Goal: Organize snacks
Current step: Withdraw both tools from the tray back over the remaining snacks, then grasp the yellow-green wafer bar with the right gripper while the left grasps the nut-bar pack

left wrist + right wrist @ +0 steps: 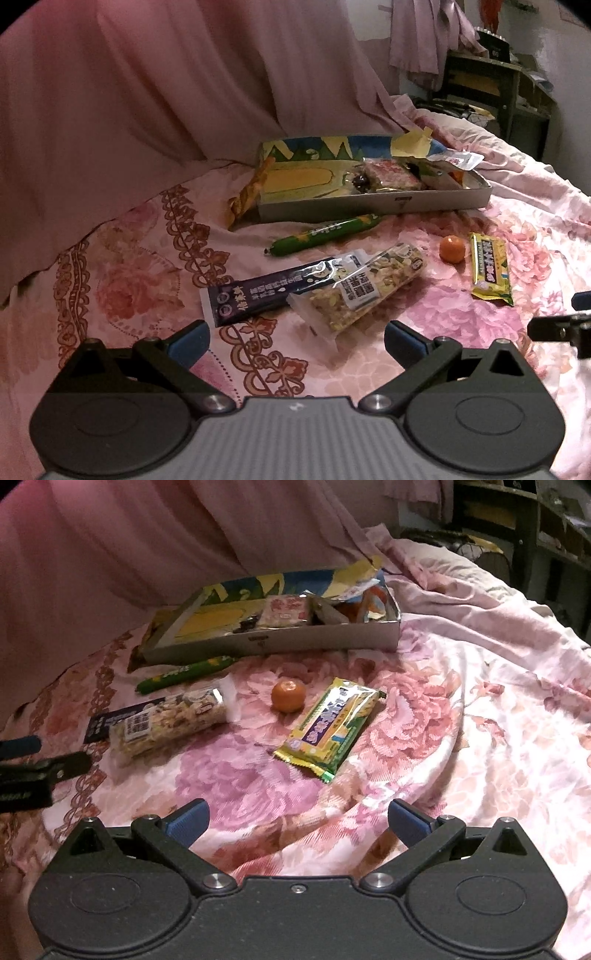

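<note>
Bed covered by pink floral quilt, pink draped curtain hung behind, dark wooden shelf unit stood far right, dim warm lighting prevailed.

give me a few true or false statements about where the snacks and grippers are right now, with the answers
1. The small orange fruit lies inside the box. False: it sits on the floral bedspread, between the clear nut bar and the yellow snack packet.
2. The green sausage stick lies outside the box, along its front wall. True.
3. The left gripper is shut on the dark purple packet. False: it is open and holds nothing.
4. The clear nut bar lies partly over the dark purple packet. True.
5. The right gripper is open and empty. True.
</note>
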Available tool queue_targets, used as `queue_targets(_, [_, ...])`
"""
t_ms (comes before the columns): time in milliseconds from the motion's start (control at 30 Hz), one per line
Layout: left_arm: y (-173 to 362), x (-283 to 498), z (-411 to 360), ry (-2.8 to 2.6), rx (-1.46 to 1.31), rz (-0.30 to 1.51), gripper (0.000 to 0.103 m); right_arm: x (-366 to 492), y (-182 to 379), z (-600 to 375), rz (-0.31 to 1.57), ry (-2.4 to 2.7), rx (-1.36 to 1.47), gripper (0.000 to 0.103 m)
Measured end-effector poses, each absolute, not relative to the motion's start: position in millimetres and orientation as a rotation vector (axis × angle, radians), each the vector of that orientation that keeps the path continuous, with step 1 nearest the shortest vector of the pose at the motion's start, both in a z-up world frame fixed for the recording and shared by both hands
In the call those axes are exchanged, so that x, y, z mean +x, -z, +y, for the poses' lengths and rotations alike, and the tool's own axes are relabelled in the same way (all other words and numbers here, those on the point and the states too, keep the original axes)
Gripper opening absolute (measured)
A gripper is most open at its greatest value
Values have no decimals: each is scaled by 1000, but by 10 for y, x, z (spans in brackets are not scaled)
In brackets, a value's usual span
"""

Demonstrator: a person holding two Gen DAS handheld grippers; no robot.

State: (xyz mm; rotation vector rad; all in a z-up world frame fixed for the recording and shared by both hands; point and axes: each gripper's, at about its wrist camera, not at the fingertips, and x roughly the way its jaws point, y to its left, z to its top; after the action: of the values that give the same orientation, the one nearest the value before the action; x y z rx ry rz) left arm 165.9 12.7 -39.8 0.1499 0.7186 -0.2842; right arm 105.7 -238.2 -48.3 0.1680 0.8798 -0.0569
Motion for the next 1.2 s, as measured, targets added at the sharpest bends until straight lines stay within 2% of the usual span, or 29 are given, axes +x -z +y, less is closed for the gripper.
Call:
queue_targets(267, [365,1843,-6,321,182,713,103,1310,512,-2443,865,58,85,102])
queue_targets(867, [591,2251,-536,453,455,701,103,1796,728,-2552,829,112,22,102])
queue_targets(1033, [677,2253,-602,482,469,729,102,1915,779,-2639,846,75,131,94])
queue_targets(1200, [717,2287,-631,490,446,769,92,1982,868,-2661,884,88,153,89])
